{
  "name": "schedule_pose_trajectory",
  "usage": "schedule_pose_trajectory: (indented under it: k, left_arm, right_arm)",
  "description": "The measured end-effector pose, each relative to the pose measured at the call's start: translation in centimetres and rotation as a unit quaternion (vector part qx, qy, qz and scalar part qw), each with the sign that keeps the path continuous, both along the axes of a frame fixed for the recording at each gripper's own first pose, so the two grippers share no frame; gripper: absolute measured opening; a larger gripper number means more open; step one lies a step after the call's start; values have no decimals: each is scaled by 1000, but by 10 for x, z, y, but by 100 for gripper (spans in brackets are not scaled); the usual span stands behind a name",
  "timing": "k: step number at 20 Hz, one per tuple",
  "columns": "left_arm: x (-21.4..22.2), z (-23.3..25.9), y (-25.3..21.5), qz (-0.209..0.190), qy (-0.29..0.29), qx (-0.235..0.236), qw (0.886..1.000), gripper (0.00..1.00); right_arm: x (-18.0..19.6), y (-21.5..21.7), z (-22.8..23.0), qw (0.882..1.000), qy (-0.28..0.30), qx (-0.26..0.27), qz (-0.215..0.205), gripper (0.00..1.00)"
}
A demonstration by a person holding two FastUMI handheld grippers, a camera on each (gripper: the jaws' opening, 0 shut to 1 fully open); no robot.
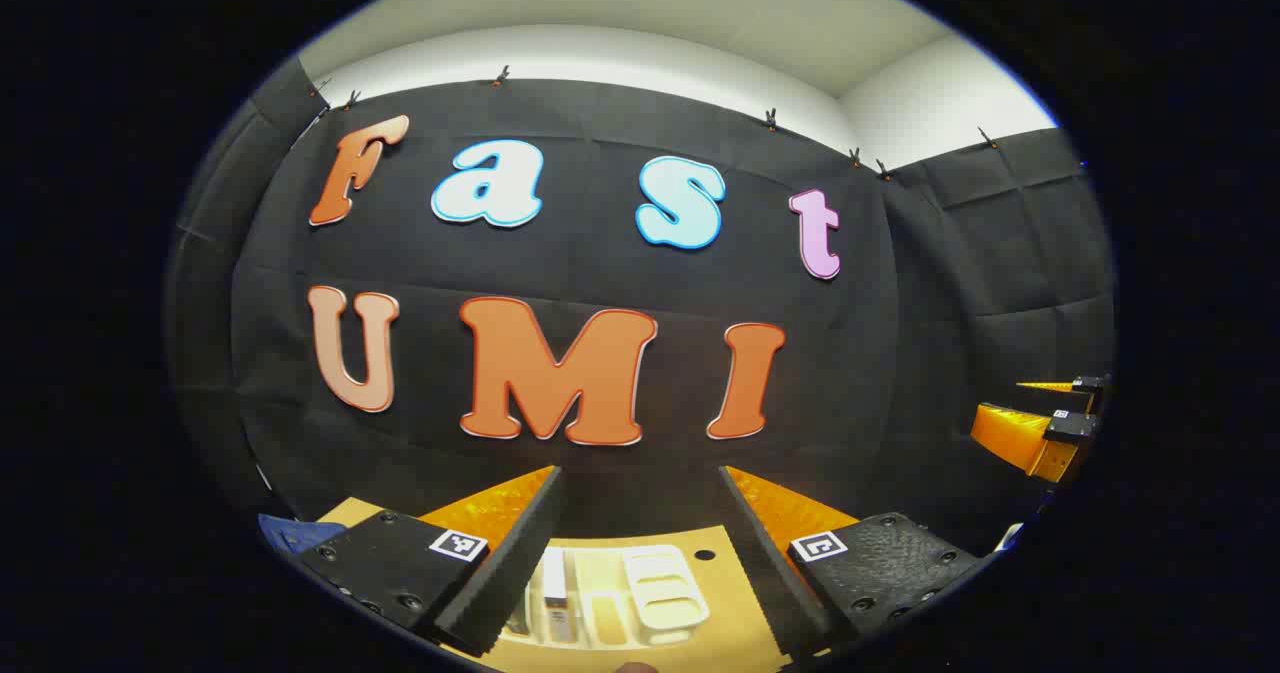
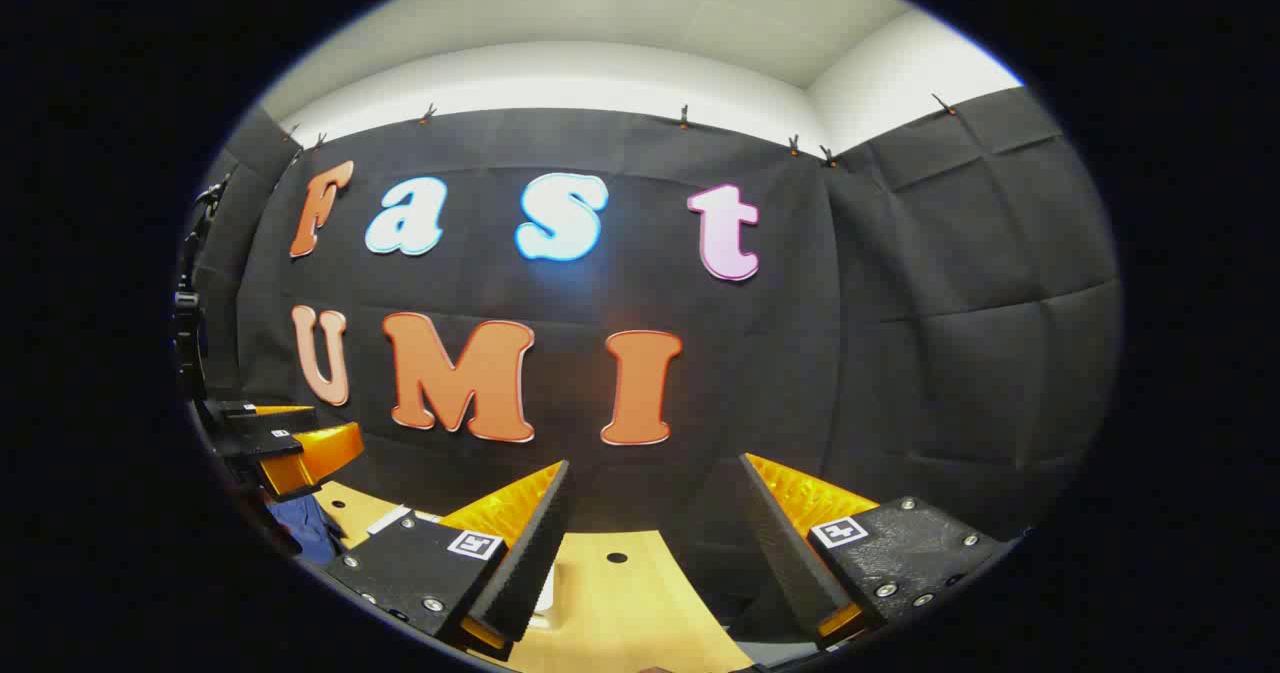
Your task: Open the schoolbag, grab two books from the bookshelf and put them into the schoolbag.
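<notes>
In the left gripper view, a white bookshelf rack (image 1: pixel 655 593) with a few upright books (image 1: pixel 555 593) stands on the wooden table (image 1: pixel 735 603), low between my fingers. My left gripper (image 1: pixel 640 473) is open and empty, held above the rack and facing the wall. A blue piece of the schoolbag (image 1: pixel 290 533) peeks out at the lower left. In the right gripper view, my right gripper (image 2: pixel 655 463) is also open and empty. A white edge of the rack (image 2: pixel 545 583) shows by its left finger, and the blue schoolbag (image 2: pixel 305 528) lies at the lower left.
The black cloth wall stands close behind the table (image 2: pixel 620 603), which has a small round hole (image 2: pixel 617 557). Each gripper shows at the other's side: the right gripper (image 1: pixel 1010 403) far right, the left gripper (image 2: pixel 330 428) far left.
</notes>
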State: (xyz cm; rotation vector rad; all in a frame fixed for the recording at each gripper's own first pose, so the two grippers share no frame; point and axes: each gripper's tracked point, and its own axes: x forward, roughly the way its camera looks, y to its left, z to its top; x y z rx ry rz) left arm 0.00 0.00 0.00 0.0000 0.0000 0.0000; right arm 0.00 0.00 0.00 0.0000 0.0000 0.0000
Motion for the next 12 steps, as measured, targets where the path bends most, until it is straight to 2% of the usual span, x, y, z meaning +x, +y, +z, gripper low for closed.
schedule_pose_trajectory:
  k: [2,5,8,9,11,12]
  left_arm:
    - [-18,-5,27,15,1,17,1000,93]
    - [-29,-14,60,36,10,13,999,94]
    - [-34,-13,92,69,-2,9,998,94]
    - [-34,-16,100,81,-5,7,997,94]
    - [-34,-21,110,103,-10,12,995,93]
    - [-33,-20,116,116,-15,17,993,93]
  right_arm:
    - [-10,29,-1,1000,-6,-17,11,100]
    - [-9,57,-7,999,-5,-40,22,100]
    - [12,87,-11,999,-2,-2,54,100]
    - [20,92,-13,998,-2,13,63,96]
    - [35,95,-18,997,-6,27,68,100]
    - [43,96,-21,997,-11,33,69,96]
